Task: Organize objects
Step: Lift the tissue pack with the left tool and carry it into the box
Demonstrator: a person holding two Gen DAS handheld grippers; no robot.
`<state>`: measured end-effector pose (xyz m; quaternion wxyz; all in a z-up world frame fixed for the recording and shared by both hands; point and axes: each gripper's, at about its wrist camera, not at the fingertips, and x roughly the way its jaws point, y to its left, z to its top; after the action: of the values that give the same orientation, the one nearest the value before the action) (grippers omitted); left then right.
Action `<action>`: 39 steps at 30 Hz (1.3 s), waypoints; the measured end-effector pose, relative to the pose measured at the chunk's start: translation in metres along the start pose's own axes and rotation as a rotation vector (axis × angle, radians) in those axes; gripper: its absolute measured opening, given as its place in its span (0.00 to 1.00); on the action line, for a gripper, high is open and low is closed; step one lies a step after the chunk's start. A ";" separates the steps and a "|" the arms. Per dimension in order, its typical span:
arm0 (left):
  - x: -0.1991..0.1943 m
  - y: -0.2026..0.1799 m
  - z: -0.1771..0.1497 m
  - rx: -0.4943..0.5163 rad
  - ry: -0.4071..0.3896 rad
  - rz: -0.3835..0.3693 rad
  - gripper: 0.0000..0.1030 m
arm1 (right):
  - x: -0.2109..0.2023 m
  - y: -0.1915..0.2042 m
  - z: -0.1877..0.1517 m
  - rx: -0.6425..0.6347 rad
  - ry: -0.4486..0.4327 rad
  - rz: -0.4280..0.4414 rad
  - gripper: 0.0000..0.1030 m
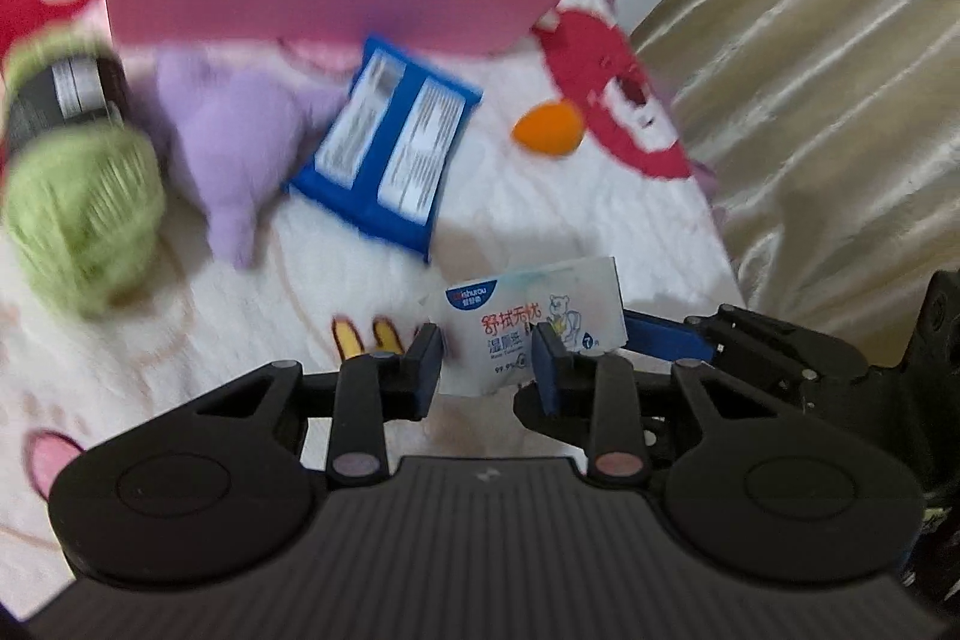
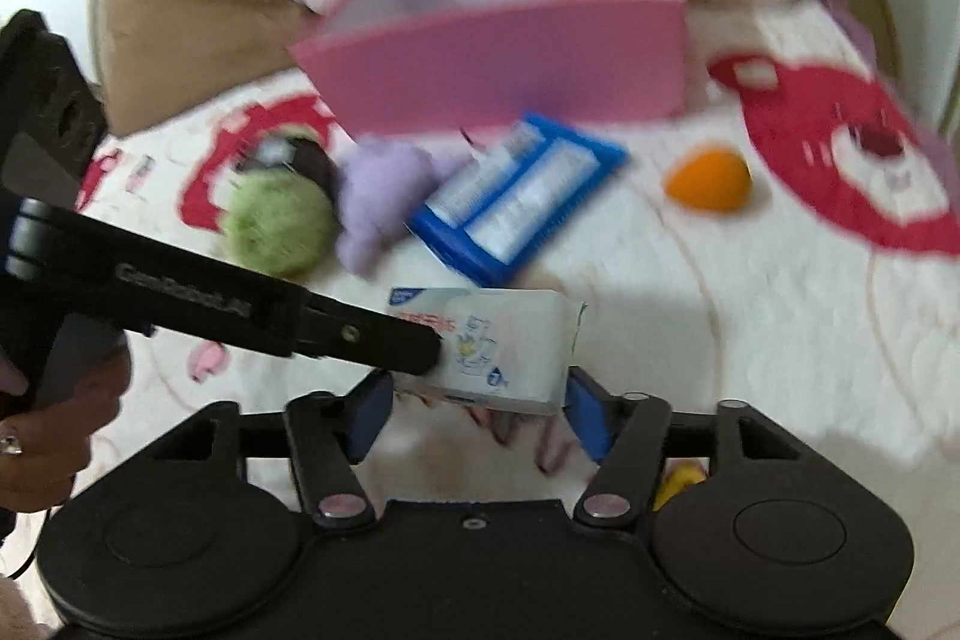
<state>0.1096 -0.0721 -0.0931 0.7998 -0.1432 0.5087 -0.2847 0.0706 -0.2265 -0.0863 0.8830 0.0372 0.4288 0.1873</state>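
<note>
Low centre of the left wrist view, the left gripper [image 1: 486,361] has its jaws drawn narrow onto a small white wet-wipe packet [image 1: 540,322], one pad at each lower edge, the packet standing up between them above the white patterned blanket [image 1: 600,232]. Across in the right wrist view, that same packet [image 2: 510,340] sits at lower centre, and the right gripper [image 2: 477,409] has its jaws standing wide to either side of it, blue pads clear of the packet's ends, not pressing. The left tool reaches in from the left edge of this view, its black fingertip [image 2: 414,349] laid against the packet's left face, with a hand [image 2: 54,424] on its handle at the lower left.

Up the frame, motion blur smears everything. A pink open-topped box [image 2: 510,64] sits at upper centre on the bed. Just below it lies a blue packet with white label panels [image 2: 522,196], tilted. To its left, a lilac plush toy [image 2: 384,196] touches a green ball of yarn [image 2: 276,226]. To the right, well apart from the rest, an orange rounded thing [image 2: 708,178] rests beside a red print on the blanket. A shiny pale curtain [image 1: 810,70] fills the right side of the left wrist view.
</note>
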 end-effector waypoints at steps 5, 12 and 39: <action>-0.031 -0.014 0.020 0.061 -0.068 0.016 0.30 | -0.020 0.015 0.023 -0.071 -0.063 -0.022 0.67; -0.063 -0.030 0.067 0.125 -0.148 0.055 0.29 | -0.032 0.027 0.077 -0.167 -0.127 -0.049 0.67; 0.081 0.060 0.245 -0.081 -0.038 0.107 0.30 | 0.137 -0.049 0.214 -0.146 0.103 -0.156 0.62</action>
<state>0.3733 -0.0882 -0.0753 0.8169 -0.1533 0.5116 -0.2179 0.3277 -0.2022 -0.0644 0.8722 -0.0702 0.4603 0.1501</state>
